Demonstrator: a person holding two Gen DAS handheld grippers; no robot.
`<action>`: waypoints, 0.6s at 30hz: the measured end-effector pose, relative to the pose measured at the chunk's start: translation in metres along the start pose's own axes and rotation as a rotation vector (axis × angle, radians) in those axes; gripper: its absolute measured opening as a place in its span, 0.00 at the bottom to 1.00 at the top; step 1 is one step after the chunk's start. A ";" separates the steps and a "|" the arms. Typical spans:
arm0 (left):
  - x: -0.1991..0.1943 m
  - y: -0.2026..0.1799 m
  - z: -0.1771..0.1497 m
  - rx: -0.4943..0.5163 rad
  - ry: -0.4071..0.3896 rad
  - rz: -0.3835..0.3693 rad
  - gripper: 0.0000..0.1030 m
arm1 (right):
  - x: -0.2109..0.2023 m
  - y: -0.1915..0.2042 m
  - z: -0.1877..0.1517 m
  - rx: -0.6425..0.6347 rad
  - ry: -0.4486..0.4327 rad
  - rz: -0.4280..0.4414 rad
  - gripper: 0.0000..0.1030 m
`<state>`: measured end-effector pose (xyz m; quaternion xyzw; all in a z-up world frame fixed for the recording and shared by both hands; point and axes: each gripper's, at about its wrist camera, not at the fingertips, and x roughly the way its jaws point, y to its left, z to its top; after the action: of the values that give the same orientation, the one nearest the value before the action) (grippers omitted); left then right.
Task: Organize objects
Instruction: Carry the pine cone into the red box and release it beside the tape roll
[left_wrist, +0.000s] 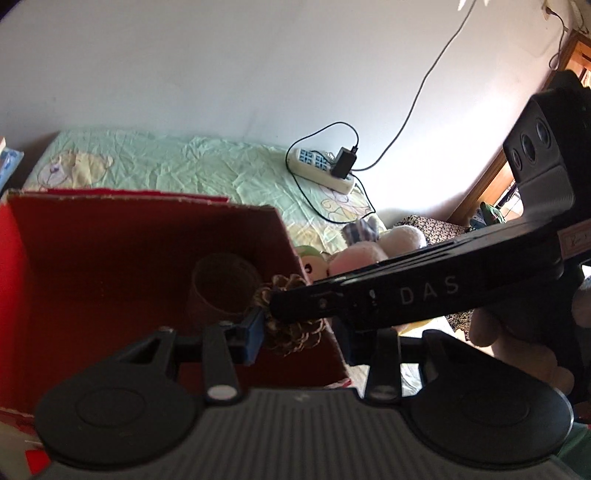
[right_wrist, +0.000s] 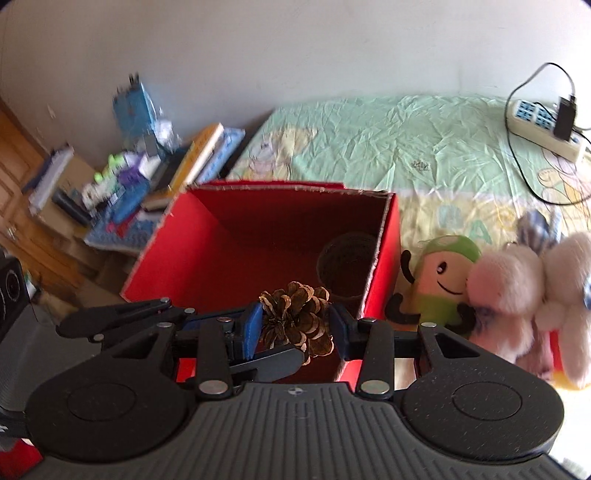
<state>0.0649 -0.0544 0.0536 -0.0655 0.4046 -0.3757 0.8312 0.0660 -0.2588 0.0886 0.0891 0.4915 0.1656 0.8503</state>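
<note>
Your right gripper is narrowed onto the pine cone. Both blue pads sit against its scales, one on each side, so I judge the cone to be carried there.

Your left gripper is at the same cone. Its left pad touches the scales, but the right gripper's body crosses in front of its other finger. I cannot tell whether the left is gripping or only alongside. Two tools on one light, brittle object suggests a handover or a steadying hold; which one is not evident.

The cone is held over the near part of the open red box, clear of its floor. That placement fits a drop into the box, which already holds a dark cardboard tube standing in the far right corner. Keeping the cone on the near side leaves the tube undisturbed.

Outside the box, against its right wall, lie a green plush toy and a pale pink plush toy on the bedsheet. I judge these unsorted.

Risks noted: the scales could crack under a double squeeze, and the crossed tools could foul each other on release.
</note>
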 end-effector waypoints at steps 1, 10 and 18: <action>0.004 0.008 -0.002 -0.016 0.013 -0.009 0.39 | 0.008 0.002 0.005 -0.020 0.034 -0.017 0.41; 0.040 0.034 -0.008 -0.045 0.127 -0.064 0.39 | 0.070 0.022 0.024 -0.189 0.340 -0.182 0.41; 0.048 0.043 -0.010 -0.029 0.169 -0.084 0.40 | 0.097 0.031 0.023 -0.265 0.444 -0.276 0.40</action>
<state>0.1008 -0.0541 -0.0008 -0.0622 0.4755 -0.4085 0.7767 0.1247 -0.1939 0.0310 -0.1289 0.6472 0.1267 0.7406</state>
